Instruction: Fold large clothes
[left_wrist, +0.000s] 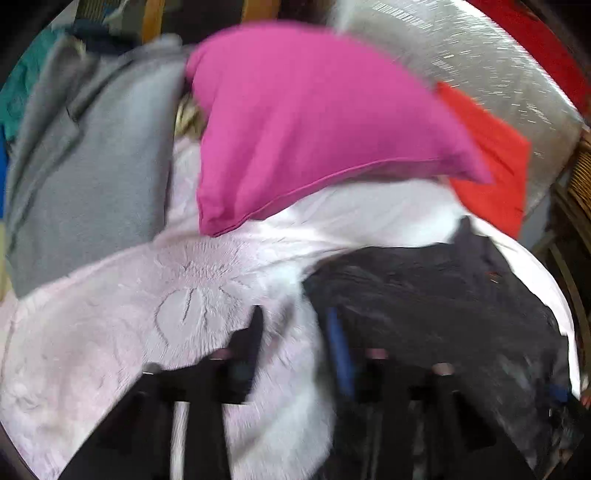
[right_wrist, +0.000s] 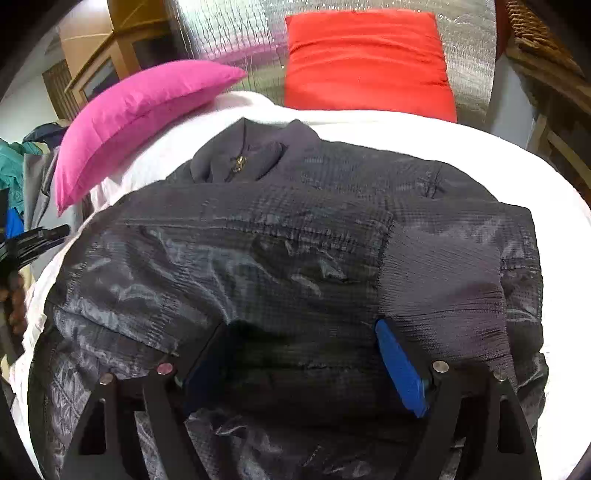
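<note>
My dark jacket (right_wrist: 288, 266) lies on the white bed cover (right_wrist: 424, 136) and fills the middle and bottom of the right view. Its collar and zip are near the top middle. A sleeve is laid across the right side of the front, so I think that fold is made. The jacket looks like a fairly neat block now. I think it may need one more fold and a place to go.

My right gripper (right_wrist: 306, 354) is at the bottom of that view. Its fingers are spread wide over the jacket, with cloth between them, but they are not squeezing it.

My left gripper (left_wrist: 295, 332) is at the bottom of the blurry left view. Its fingers are partly apart and hold nothing. It hangs over a fluffy pink blanket (left_wrist: 110, 314), with the jacket at the lower right.

A gray garment (left_wrist: 92, 166) lies at the left, so more folding may wait. A pink pillow (left_wrist: 295, 122) and a red pillow (right_wrist: 365, 62) sit behind.
</note>
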